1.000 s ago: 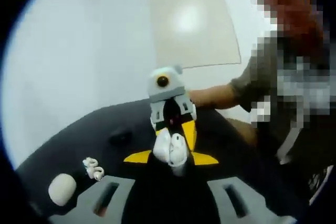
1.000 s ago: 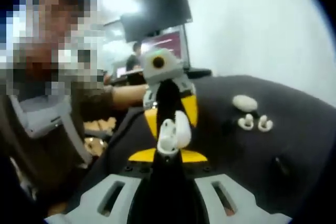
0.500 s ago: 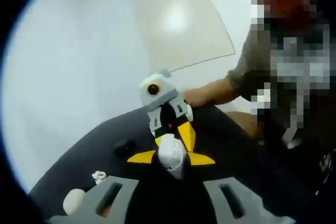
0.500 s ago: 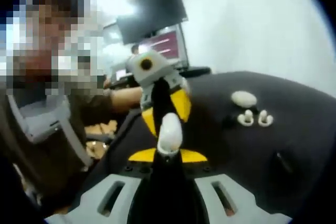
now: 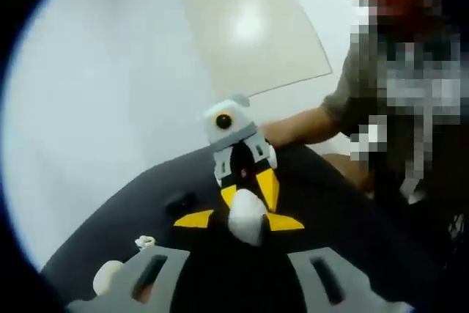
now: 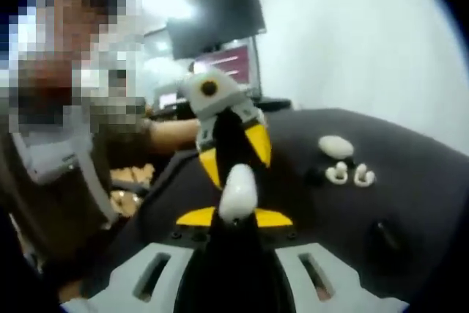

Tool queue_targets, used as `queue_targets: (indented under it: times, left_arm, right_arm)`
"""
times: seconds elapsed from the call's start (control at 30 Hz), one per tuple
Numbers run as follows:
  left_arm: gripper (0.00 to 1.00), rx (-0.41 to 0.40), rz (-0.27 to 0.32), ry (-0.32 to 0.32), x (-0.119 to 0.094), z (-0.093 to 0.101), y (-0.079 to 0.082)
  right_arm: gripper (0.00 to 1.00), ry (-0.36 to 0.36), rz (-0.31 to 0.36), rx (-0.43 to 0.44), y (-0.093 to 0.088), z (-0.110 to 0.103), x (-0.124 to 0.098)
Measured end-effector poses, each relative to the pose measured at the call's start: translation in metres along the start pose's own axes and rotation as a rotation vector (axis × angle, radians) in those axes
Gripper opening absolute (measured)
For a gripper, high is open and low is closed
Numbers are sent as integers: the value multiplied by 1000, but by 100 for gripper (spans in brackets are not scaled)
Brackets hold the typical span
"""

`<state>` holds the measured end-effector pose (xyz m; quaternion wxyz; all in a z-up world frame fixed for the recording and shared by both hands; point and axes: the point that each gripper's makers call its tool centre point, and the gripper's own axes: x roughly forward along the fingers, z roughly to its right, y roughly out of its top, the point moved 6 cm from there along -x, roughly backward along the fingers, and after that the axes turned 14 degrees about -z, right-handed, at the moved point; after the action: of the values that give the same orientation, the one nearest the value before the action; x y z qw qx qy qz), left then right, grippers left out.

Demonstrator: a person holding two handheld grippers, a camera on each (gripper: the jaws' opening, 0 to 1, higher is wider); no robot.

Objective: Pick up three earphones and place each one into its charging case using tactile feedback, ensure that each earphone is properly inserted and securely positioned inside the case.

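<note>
Closed since a second ago: charging case [image 5: 247, 215], then lid-up, held mid-air between both grippers above the dark counter [image 6: 432, 181]. Left gripper [image 5: 234, 269] and right gripper [image 6: 236, 273] fingers each pinch it. Remaining, seemingly: two loose earphones [image 6: 349, 174] beside another case [image 6: 335, 146] near the far edge.

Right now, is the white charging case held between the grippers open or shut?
Shut, as far as shows: the charging case reads as one smooth closed white shape, with no raised lid, in both views.
</note>
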<state>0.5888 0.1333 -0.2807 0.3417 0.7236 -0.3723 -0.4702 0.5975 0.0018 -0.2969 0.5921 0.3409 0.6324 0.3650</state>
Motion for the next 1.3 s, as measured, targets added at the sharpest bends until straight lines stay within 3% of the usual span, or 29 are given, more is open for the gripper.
queue_targets:
  times: [0.1, 0.2, 0.3, 0.33, 0.73, 0.8, 0.87, 0.97, 1.03, 1.17, 1.23, 1.27, 1.3]
  left_arm:
    - [24, -22, -21, -3, 4, -1, -5]
    - [28, -39, -37, -18, 8, 0, -7]
    - [29, -66, -90, -30, 14, 0, -14]
    - [29, -99, -66, -41, 14, 0, -13]
    - [32, -89, -71, -6, 10, -6, -13]
    - [32, -116, -40, -7, 6, -9, -9]
    - [32, -182, 34, 1, -2, -16, 0]
    - [29, -335, 179, 29, -24, -34, 10]
    - [23, -442, 307, 51, -42, -48, 16]
    - [16, -531, 468, 131, -65, -66, 14]
    - [0, -537, 481, 159, -71, -68, 10]
    - [0, -569, 442, 200, -73, -71, 3]
    - [0, -548, 426, 231, -74, -74, 0]
  right_arm:
    - [31, -30, -8, -54, -1, -2, 1]
    - [32, -66, -24, -77, -3, 1, 1]
    - [34, -78, -26, -79, -4, 2, 1]
    - [34, -80, -28, -77, -4, 2, 2]
    - [39, -133, -19, -99, -3, 8, -1]
    - [39, -132, 4, -91, 0, 9, -4]
    - [39, -140, 62, -80, 7, 10, -10]
    - [37, -178, 172, -21, 17, 19, -27]
    - [35, -218, 241, 23, 22, 27, -40]
    - [33, -274, 406, 138, 31, 41, -65]
    - [31, -299, 462, 184, 32, 47, -75]
    - [30, -317, 481, 200, 31, 50, -79]
    - [29, -340, 502, 216, 31, 53, -83]
